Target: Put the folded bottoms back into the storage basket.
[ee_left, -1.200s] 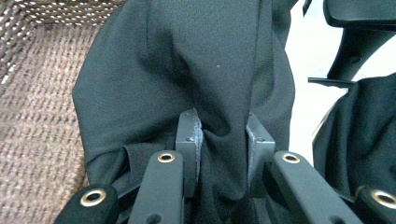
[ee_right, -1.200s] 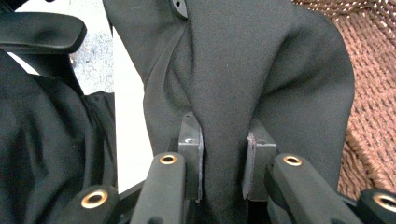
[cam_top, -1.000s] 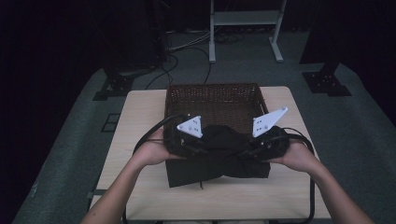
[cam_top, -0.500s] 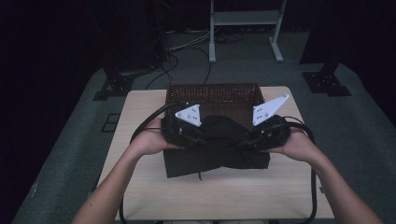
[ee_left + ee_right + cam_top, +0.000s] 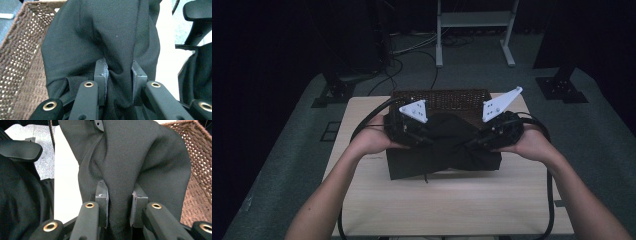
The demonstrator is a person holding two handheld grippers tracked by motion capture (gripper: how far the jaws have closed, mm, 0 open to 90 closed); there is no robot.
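Gripping one dark, soft fabric garment [image 5: 447, 150] with both tongs at once. Left tongs [image 5: 117, 85] are pinching a bunched fold between the grey pads; right tongs [image 5: 119, 206] are doing the same on their side. Both are clamped narrow on cloth, not empty.

Garment is sitting partly lifted over the near edge of the brown woven wicker basket [image 5: 447, 96], its lower part draping onto the pale wooden worktop [image 5: 452, 200] in front. In the high view the two tongs are holding opposite upper corners, the cloth sagging between them.

Handling judgement: light, limp, no stiffness, so it is going to droop and fold wherever unsupported. Surface looks smooth, possibly a bit slippery; a thin single layer could be slipping out, so a gathered fold in each set of tongs is the safer hold. Not fragile. Best hold points look like the outer top edges, well apart, keeping the span taut. Snag risk on the basket weave if dragged across the rim.
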